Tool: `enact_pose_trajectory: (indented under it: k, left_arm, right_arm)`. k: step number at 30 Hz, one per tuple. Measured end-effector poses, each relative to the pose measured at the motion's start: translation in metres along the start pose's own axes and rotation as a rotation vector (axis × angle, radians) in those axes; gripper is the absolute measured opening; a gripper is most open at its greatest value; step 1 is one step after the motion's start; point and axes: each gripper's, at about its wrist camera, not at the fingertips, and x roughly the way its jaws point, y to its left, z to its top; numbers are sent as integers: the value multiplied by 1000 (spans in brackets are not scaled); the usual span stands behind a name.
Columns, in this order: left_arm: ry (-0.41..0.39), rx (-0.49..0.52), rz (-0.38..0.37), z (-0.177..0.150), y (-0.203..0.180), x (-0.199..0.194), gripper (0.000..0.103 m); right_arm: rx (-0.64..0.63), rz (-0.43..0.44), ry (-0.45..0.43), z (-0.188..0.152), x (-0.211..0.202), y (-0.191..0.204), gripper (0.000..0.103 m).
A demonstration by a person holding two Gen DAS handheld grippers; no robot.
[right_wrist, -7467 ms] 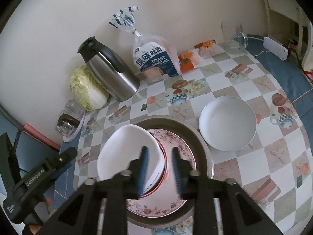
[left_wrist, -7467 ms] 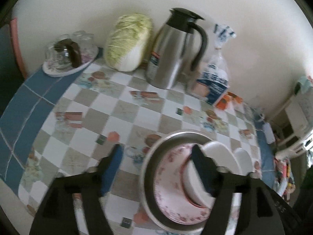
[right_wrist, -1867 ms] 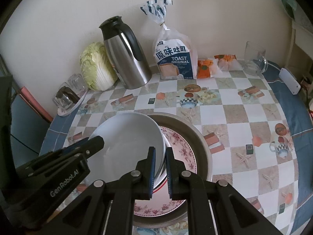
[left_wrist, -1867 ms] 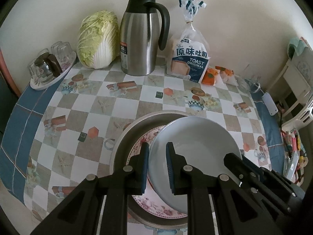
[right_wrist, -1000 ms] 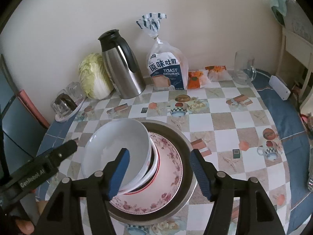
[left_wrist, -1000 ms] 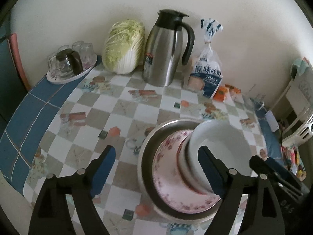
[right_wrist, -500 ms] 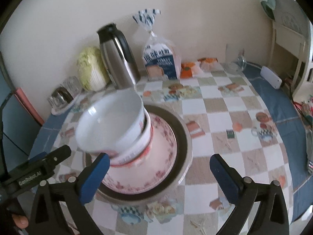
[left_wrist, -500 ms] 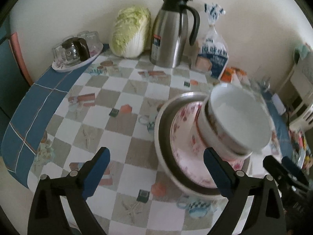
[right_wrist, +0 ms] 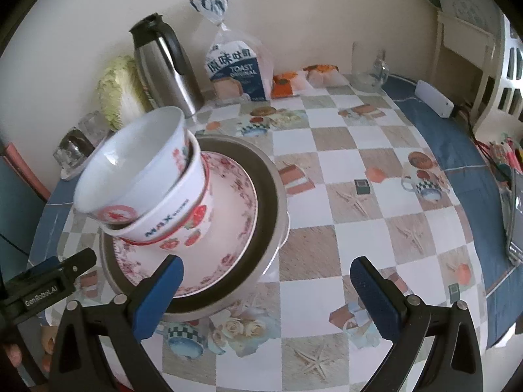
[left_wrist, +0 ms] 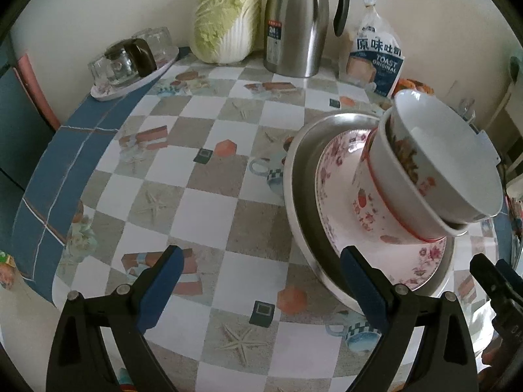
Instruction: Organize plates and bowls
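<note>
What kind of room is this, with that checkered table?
Most likely a home kitchen or dining corner. On the table against the wall stand a cabbage, a steel thermos jug, a bag of toast bread and stacked bowls.

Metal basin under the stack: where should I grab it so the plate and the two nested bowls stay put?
Judging by its shape, take the metal basin by its raised rim, one gripper on each opposite side, the left gripper and right gripper both open now. The white bowl sits tilted in the strawberry bowl, so lift level and slowly.
</note>
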Motion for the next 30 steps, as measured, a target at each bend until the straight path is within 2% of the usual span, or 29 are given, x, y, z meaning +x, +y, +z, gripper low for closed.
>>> enact_pose_trajectory:
  k: [9,16,30]
  left_arm:
    - [8,-6,-3,1,2,4,96]
    - [-22,-22,-8,4,4,-2,96]
    - [-41,19,6,3,-3,-4,96]
  right_arm:
    - [-17,-1,8,0,3,4,103]
    - [-20,-4,8,1,3,4,103]
    - [-23,-4,11,2,3,5,103]
